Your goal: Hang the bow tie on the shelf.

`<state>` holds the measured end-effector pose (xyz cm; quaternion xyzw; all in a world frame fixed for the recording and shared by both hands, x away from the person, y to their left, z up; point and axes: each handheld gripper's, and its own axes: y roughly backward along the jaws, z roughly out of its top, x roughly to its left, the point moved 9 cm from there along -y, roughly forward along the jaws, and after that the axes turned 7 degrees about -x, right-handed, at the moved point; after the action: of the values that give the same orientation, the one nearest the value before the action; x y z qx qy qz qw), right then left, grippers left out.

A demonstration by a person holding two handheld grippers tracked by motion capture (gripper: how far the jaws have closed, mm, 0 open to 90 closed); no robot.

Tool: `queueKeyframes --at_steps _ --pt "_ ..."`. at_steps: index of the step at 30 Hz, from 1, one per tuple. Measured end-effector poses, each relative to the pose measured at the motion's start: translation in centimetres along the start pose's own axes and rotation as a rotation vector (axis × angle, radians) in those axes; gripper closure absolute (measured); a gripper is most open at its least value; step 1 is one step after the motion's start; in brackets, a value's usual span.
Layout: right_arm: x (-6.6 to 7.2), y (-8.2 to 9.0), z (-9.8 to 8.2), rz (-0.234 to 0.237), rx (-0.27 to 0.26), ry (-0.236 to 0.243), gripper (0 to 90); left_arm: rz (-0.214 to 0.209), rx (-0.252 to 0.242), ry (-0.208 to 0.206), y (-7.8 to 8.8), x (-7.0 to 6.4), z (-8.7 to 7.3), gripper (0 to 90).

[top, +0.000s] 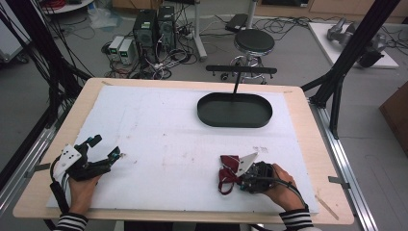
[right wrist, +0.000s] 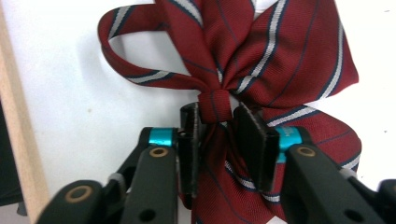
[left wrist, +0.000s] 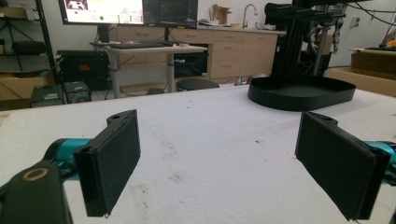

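White padding covers a wooden table [top: 298,103] that stands in a workshop with cables and computer towers on the floor behind it. At the far middle of the table sits a black oval tray [top: 235,110], empty, with a small T-shaped stand rising behind it. Near the front right edge lies a dark red striped bow tie [top: 227,173], and the right gripper [top: 243,177] is closed on it. At the front left, well apart from the tie, the left gripper [top: 107,149] rests with its jaws spread wide and nothing between them. To do this pickup well, the grip likely needs to stay on the tie's knot, so that the loops hang evenly and the silky cloth does not slip out when it is lifted. From above, the tie shows as a small crumpled shape half hidden by the hand. The right gripper view makes the grip clear: the black pads pinch the narrow band at the centre of the bow tie [right wrist: 261,56], wings fanning out beyond. The left gripper view shows the tray [left wrist: 301,92] low across bare padding.
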<state>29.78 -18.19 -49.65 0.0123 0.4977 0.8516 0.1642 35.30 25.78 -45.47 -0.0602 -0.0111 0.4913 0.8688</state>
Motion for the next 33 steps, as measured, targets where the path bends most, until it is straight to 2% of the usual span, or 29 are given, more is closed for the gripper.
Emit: queueKeyframes --at_steps 4,8,13,19,20,21,23,24,25,27,29,30,31,32,33 --pt "0.0 0.0 0.0 0.007 0.001 -0.009 74.3 0.001 -0.001 -0.002 0.0 0.0 0.0 14.5" --pt "-0.2 0.1 0.0 -0.012 0.004 -0.015 75.5 0.001 0.0 -0.002 0.0 0.0 0.0 14.5" --pt "-0.3 0.4 0.3 -0.015 -0.03 -0.028 75.5 0.001 -0.001 -0.001 0.0 0.0 0.0 14.5" --pt "-0.7 1.0 1.0 -0.03 -0.118 -0.064 75.5 0.001 0.0 -0.002 0.0 0.0 0.0 14.5" --pt "-0.7 1.0 1.0 -0.03 -0.118 -0.064 75.5 0.002 -0.001 -0.002 0.0 0.0 0.0 14.5" --pt "-0.9 1.2 1.2 -0.042 -0.152 -0.078 75.5 0.001 0.0 -0.001 0.0 0.0 0.0 14.5" --pt "-0.9 1.3 1.3 -0.044 -0.162 -0.084 75.5 0.001 -0.001 -0.002 0.0 0.0 0.0 14.5" --pt "-1.0 1.4 1.4 -0.052 -0.17 -0.087 75.5 0.001 0.0 -0.002 0.0 0.0 0.0 14.5" --pt "-1.3 1.7 1.7 -0.066 -0.204 -0.097 75.6 0.001 0.0 -0.002 0.0 0.0 0.0 14.5" --pt "-1.4 1.9 1.8 -0.074 -0.216 -0.105 75.6 0.001 0.0 -0.002 0.0 0.0 0.0 14.5" --pt "-1.8 2.6 2.4 -0.108 -0.282 -0.134 75.6 0.002 0.002 -0.004 0.0 0.0 0.0 14.5" --pt "-1.8 2.6 2.4 -0.108 -0.282 -0.134 75.6 0.002 0.002 -0.004 0.0 0.0 0.0 14.5" --pt "-2.1 3.0 2.7 -0.127 -0.323 -0.147 75.6 0.002 0.002 -0.004 0.0 0.0 0.0 14.5" --pt "-2.3 3.3 2.8 -0.142 -0.342 -0.154 75.6 0.003 0.001 -0.004 0.0 0.0 0.0 14.5" --pt "-2.3 3.3 2.8 -0.142 -0.342 -0.154 75.6 0.003 0.001 -0.004 0.0 0.0 0.0 14.5"
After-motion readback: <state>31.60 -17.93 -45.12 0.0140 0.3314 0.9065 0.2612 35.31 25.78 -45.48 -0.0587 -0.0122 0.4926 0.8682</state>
